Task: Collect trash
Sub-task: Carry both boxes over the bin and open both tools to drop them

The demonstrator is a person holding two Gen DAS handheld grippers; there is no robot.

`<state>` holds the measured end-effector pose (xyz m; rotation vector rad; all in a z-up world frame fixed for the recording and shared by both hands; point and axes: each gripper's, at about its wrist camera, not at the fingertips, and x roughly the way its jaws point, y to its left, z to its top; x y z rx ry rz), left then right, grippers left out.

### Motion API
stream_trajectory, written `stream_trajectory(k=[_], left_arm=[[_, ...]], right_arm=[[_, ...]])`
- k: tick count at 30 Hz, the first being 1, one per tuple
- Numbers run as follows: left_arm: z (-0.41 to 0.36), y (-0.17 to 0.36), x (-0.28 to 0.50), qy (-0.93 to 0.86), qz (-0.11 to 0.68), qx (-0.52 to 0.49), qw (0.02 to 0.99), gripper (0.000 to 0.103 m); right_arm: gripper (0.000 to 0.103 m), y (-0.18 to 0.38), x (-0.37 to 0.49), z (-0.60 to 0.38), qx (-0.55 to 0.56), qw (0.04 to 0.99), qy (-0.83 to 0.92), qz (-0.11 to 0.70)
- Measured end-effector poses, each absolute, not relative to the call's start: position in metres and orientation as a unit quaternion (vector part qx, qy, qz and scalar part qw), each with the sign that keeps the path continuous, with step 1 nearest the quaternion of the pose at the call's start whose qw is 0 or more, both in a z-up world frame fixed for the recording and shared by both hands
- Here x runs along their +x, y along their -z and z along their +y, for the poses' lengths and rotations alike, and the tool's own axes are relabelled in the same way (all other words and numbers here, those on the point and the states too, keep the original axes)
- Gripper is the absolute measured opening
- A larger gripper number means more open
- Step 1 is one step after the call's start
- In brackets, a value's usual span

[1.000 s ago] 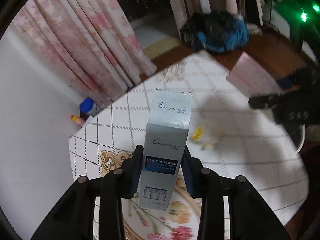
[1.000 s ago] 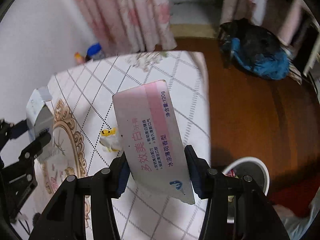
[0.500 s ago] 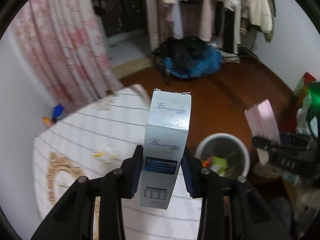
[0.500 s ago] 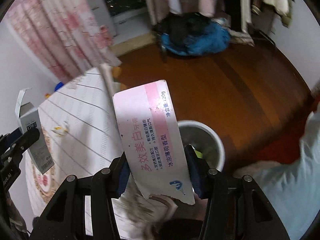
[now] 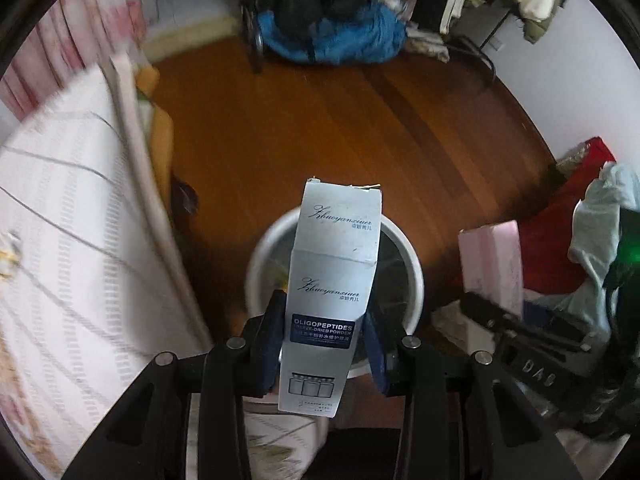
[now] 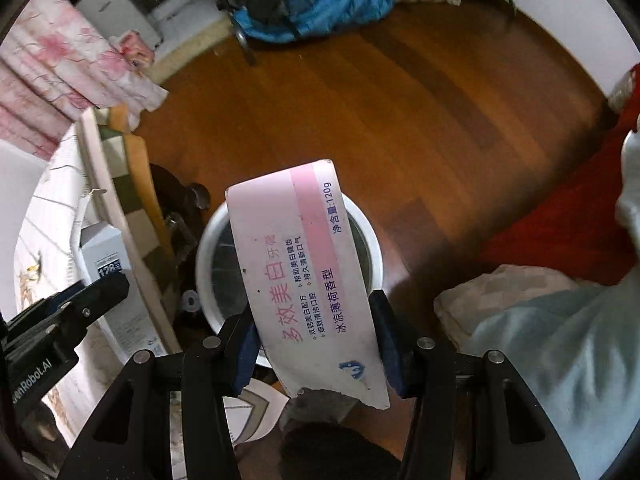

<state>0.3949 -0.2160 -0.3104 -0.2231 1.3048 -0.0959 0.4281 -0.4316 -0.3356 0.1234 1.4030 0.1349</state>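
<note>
both boxes now hang over the bin (image 5: 416, 280) — silver box (image 5: 334, 280) clamped in left hand-held gripper (image 5: 326, 344), pink box (image 6: 304, 264) in right hand-held gripper (image 6: 316, 344).

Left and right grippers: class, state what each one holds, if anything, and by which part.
The left gripper clamps a silver-grey carton by its lower side walls. The right gripper clamps a pink-and-white toothpaste box by its side edges near the torn lower end.

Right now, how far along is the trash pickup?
Done: some trash already lies in the white bin. In hand: the left gripper holds a grey box and the right gripper a pink box, both over the bin. Left: drop both; a yellow scrap remains on the table.
</note>
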Motion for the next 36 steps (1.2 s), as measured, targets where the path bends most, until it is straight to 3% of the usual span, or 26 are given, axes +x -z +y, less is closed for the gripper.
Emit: stream_trajectory(k=[9, 11, 12, 13, 14, 15, 36], left_arm=[[-0.224, 0.354, 0.426, 0.033, 0.655, -0.126, 0.744, 0.035], [-0.221, 0.358, 0.427, 0.026, 0.660, -0.124, 0.741, 0.042], [-0.221, 0.359, 0.429, 0.022, 0.659, -0.117, 0.743, 0.055], [-0.221, 0.359, 0.427, 0.019, 0.658, -0.114, 0.744, 0.073], [-0.220, 0.359, 0.425, 0.012, 0.657, -0.106, 0.747, 0.081], [-0.219, 0.358, 0.423, 0.007, 0.658, -0.098, 0.747, 0.089], [-0.216, 0.312, 0.380, -0.034, 0.617, -0.038, 0.785, 0.092]], right_arm=[[0.054, 0.394, 0.457, -0.437, 0.065, 0.731, -0.066, 0.676], [0.056, 0.407, 0.464, -0.433, 0.065, 0.719, -0.064, 0.689], [0.059, 0.413, 0.465, -0.430, 0.065, 0.712, -0.068, 0.696], [0.075, 0.417, 0.465, -0.429, 0.066, 0.709, -0.069, 0.699], [0.097, 0.419, 0.465, -0.429, 0.065, 0.707, -0.067, 0.701], [0.101, 0.419, 0.463, -0.428, 0.061, 0.707, -0.062, 0.702], [0.101, 0.366, 0.415, -0.432, 0.030, 0.727, -0.035, 0.685]])
